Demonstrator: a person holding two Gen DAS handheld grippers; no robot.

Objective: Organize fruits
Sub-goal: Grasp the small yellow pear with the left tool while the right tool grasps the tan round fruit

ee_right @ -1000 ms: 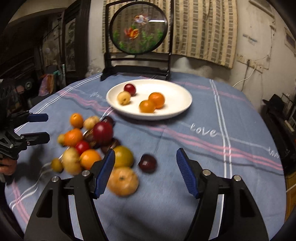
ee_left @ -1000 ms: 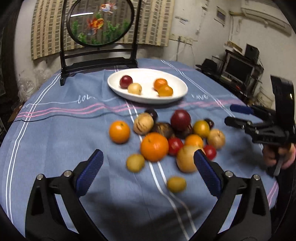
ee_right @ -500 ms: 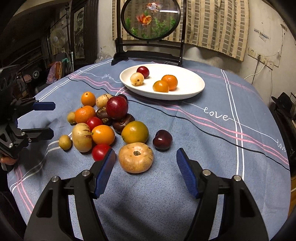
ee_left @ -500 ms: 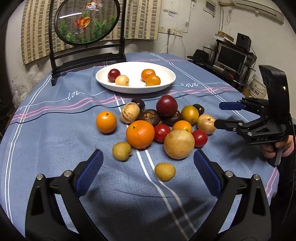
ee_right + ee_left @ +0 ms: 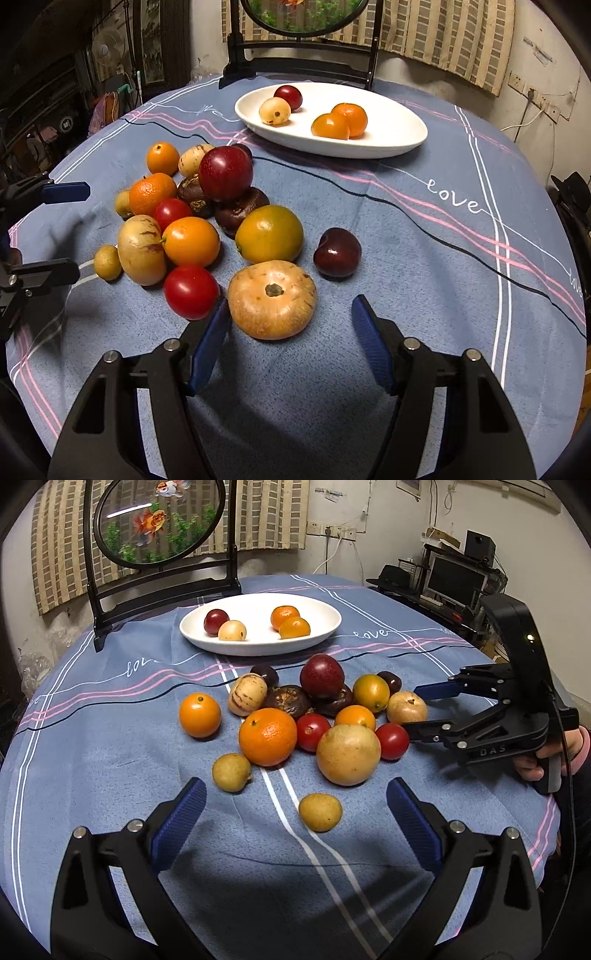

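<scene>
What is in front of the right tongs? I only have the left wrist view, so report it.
Observer: The right tongs are open, and the flat tan fruit lies just ahead, its near edge between their tips.
Operator: Now give me the dark cherry's position.
Observer: The dark cherry sits alone on the tablecloth, apart from the pile, just beyond the tan fruit on its right in this view.
Operator: Check the red tomato.
Observer: The red tomato lies left of the tan fruit, right at the left-hand fingertip; I cannot tell whether they touch.
</scene>
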